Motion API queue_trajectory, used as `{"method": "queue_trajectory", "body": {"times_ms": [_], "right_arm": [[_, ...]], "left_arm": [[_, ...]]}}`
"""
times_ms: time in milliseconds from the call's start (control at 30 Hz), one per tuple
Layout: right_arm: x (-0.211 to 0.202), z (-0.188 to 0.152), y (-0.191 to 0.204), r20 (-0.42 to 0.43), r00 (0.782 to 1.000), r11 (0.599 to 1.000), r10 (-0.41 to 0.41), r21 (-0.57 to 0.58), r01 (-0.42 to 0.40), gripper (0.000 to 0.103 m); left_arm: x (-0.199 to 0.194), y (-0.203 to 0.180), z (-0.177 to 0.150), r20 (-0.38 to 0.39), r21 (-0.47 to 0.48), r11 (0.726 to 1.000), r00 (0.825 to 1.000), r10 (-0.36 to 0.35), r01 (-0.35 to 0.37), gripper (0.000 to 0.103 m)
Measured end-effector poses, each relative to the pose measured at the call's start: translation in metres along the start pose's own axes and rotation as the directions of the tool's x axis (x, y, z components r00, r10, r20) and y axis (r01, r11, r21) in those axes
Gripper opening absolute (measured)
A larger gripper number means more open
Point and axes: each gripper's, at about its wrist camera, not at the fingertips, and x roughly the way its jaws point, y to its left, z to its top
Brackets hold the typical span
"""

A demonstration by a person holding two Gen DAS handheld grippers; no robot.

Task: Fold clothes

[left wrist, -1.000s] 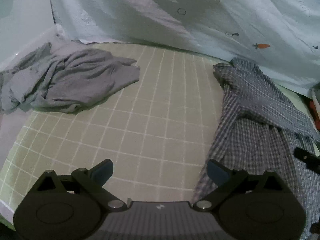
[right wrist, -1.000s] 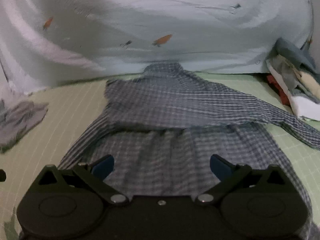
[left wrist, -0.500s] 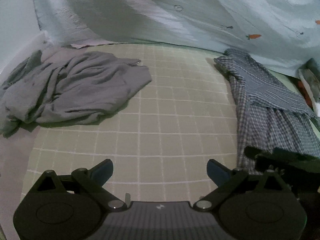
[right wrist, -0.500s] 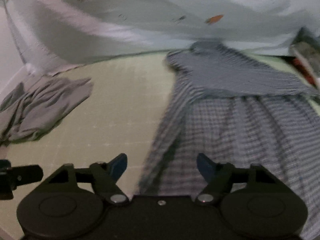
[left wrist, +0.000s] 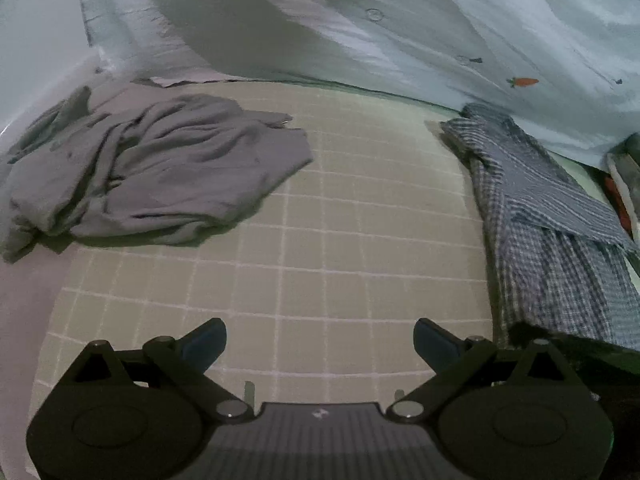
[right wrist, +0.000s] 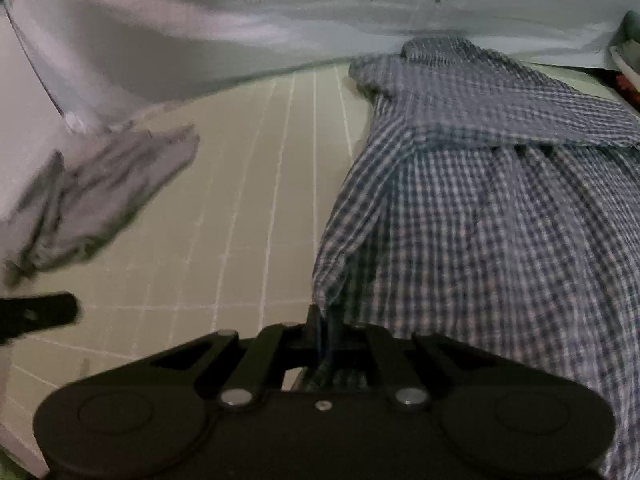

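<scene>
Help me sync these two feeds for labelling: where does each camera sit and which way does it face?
Left wrist: on the left gripper, low over the grid mat, facing the grey garment; open fingers show.
Right wrist: on the right gripper, facing along the checked shirt; fingers shut on its corner.
Shared: mat, both garments, carrot-print sheet.

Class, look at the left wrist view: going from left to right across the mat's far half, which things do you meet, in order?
Crumpled grey garment → bare stretch of the gridded mat → blue checked shirt → stack of folded things at the right edge.
</scene>
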Motion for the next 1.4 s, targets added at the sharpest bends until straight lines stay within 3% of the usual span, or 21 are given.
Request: {"method": "queue_trajectory", "body": {"times_ms": [267,467,600,667,733,800,1033,1200,1400], "right_arm": [[-0.039,0.017,-0.078,0.069,0.995,0.995,0.073,0.067,-0.078,0.003],[-0.054,0.027,-0.162,0.060,0.994,0.990,0.091,0.106,-0.097,0.003],[-0.045,0.027,-0.205,0.011,0.996,0.992,0.094,0.087,-0.095,0.005],[-0.036,0.024,-0.216,-0.021,0.996,0.995,0.085,0.057,-0.084,0.009],[-0.028,0.019,-0.222,-0.069,0.995,0.997,0.069,0.021,-0.068,0.024],[-0.023,0.014,-0.224,-0.103,0.992,0.998,0.068,-0.005,-0.069,0.030],[-0.034,0.008,-0.226,-0.105,0.993,0.984,0.059,-0.159,-0.075,0.062],[-0.042,0.023,-0.251,-0.069,0.997,0.987,0.044,-0.149,-0.054,0.075],[-0.053,0.045,-0.300,-0.018,1.000,0.999,-0.008,-0.044,0.007,0.078]], "left_arm": [[0.010,-0.077,0.001,0.004,0.000,1.000,1.000,-0.018,0.018,0.099],[0.013,-0.145,-0.017,-0.010,0.049,0.999,1.000,-0.002,0.002,0.099],[0.019,-0.180,-0.032,-0.044,0.079,0.997,0.999,0.025,-0.021,0.099],[0.022,-0.194,-0.041,-0.064,0.088,0.996,0.997,0.035,-0.029,0.099],[0.025,-0.207,-0.049,-0.084,0.098,0.995,0.995,0.045,-0.037,0.099],[0.027,-0.218,-0.055,-0.097,0.102,0.994,0.994,0.057,-0.047,0.099],[0.038,-0.248,-0.065,-0.121,0.049,0.995,0.988,0.090,-0.085,0.099],[0.045,-0.266,-0.054,-0.100,0.024,0.995,0.990,0.098,-0.096,0.099],[0.058,-0.279,-0.026,-0.075,0.020,0.992,0.989,0.130,-0.129,0.099]]}}
